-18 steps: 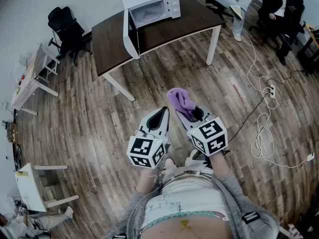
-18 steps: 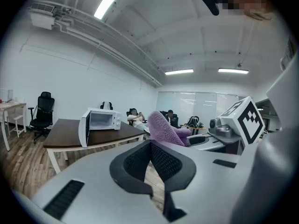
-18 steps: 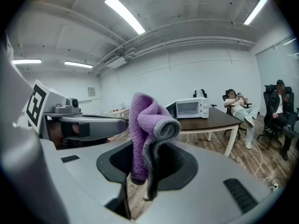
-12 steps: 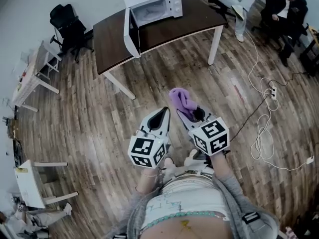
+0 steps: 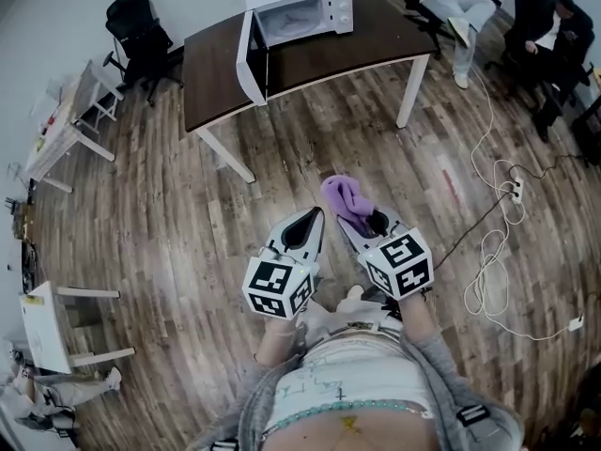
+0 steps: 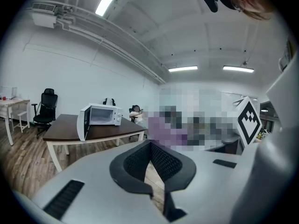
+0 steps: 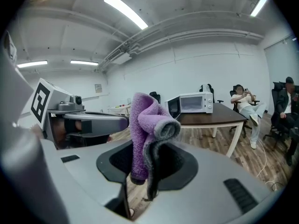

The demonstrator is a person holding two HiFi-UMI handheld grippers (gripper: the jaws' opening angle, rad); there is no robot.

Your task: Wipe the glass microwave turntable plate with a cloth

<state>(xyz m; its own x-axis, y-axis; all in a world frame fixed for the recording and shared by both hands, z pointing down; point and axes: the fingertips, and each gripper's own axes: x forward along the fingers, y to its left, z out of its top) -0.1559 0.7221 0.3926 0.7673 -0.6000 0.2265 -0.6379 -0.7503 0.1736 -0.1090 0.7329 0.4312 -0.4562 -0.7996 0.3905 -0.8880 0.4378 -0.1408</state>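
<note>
A purple cloth (image 5: 345, 197) stands bunched up out of my right gripper (image 5: 357, 222), whose jaws are shut on it. In the right gripper view the cloth (image 7: 147, 122) rises from between the dark pads of that gripper (image 7: 145, 154). Beside it, my left gripper (image 5: 307, 222) is shut with nothing in it, and the left gripper view shows the left gripper's (image 6: 151, 148) pads meeting. Both are held in front of the person's body, over the floor. Far ahead, a white microwave (image 5: 300, 9) stands on a dark table (image 5: 366, 45) with its door (image 5: 249, 59) swung open. I cannot make out the glass plate.
People sit on chairs (image 5: 455, 3) at the back right. White cables and a power strip (image 5: 498, 219) lie on the wooden floor to the right. A black office chair (image 5: 141, 40) and a white desk (image 5: 66, 130) stand at the left, with a small white table (image 5: 52, 341) nearer.
The head view has shifted slightly, so the table and microwave sit a little further right. Both grippers keep the same pose, with the cloth still in the right one.
</note>
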